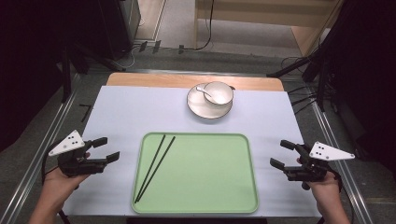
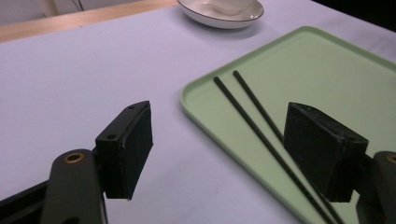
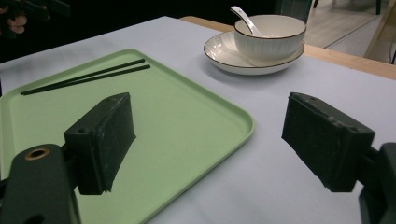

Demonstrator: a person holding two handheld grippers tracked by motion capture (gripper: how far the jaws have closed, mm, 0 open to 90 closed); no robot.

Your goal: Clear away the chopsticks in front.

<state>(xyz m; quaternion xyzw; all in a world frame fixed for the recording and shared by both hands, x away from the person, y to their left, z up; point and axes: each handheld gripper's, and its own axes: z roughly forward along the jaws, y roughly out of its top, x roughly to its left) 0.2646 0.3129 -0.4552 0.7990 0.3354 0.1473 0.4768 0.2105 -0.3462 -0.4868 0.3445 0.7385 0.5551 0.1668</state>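
The left gripper [image 1: 108,150] stands wide apart, holding nothing, at the tray's [image 1: 210,186] 9 o'clock edge. The 2 chopsticks [image 1: 154,167] lie on the tray's left part, pointing from 7 towards 1 o'clock. The right gripper [image 1: 281,154] is also apart and empty.

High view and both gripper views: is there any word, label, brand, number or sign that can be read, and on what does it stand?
None: no readable text.
The grey plate on the left gripper and the one on the right gripper bear black dots, no letters.
The green tray, chopsticks, bowl, spoon and saucer are unmarked.
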